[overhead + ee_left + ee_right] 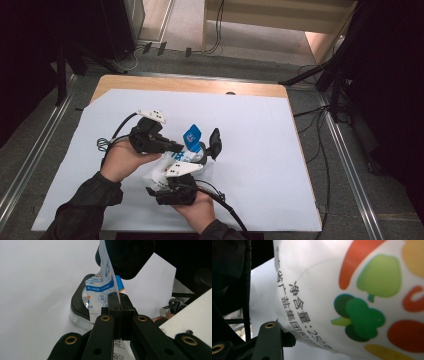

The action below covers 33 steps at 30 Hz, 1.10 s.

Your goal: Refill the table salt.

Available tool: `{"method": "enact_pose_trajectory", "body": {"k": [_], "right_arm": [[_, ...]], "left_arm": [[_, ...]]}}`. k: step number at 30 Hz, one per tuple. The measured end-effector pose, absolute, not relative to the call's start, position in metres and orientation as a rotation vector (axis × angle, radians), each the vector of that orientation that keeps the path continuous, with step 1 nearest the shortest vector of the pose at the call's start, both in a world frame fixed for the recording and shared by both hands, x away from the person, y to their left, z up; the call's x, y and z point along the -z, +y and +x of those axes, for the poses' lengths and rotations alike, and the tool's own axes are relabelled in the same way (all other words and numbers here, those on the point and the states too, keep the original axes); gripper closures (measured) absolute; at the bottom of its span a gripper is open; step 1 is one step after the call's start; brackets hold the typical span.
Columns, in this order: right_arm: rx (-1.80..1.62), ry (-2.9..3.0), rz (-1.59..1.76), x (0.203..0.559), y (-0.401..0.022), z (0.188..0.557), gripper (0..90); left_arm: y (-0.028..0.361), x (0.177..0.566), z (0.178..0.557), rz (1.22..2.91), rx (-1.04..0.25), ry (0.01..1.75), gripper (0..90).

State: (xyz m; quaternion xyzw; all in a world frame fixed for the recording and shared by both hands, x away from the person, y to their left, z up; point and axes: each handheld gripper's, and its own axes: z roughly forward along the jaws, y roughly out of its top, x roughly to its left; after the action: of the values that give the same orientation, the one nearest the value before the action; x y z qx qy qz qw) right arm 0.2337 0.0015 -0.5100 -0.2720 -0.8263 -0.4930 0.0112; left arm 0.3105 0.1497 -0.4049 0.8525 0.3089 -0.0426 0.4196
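Left gripper [119, 307] fingers pinched tight on a thin edge of the white-and-blue pouch [181, 160]. Right gripper [197, 165] fingers part-open, wrapped round the pouch body [352, 290] at its 6 o'clock side, apparently gripping. The pouch is held just above the white sheet [260, 150] on the desk [190, 85], near centre. It looks soft, crinkly, slippery and light; best grasped at the sealed edges, not the belly.
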Motion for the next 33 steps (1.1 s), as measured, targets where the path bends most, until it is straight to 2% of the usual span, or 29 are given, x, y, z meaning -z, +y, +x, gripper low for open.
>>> {"method": "enact_pose_trajectory", "body": {"k": [20, 33], "right_arm": [[1.55, -2.527, -0.894, 0.5113, -0.0027, 0.2346, 48.1], [1.539, -2.56, -0.817, 0.5048, 0.0024, 0.2313, 45.7]], "left_arm": [[0.1552, 0.4047, 0.307, 2.131, 0.158, 0.797, 87.8], [0.1517, 0.4029, 0.3061, 2.144, 0.118, 0.8, 90.0]]}}
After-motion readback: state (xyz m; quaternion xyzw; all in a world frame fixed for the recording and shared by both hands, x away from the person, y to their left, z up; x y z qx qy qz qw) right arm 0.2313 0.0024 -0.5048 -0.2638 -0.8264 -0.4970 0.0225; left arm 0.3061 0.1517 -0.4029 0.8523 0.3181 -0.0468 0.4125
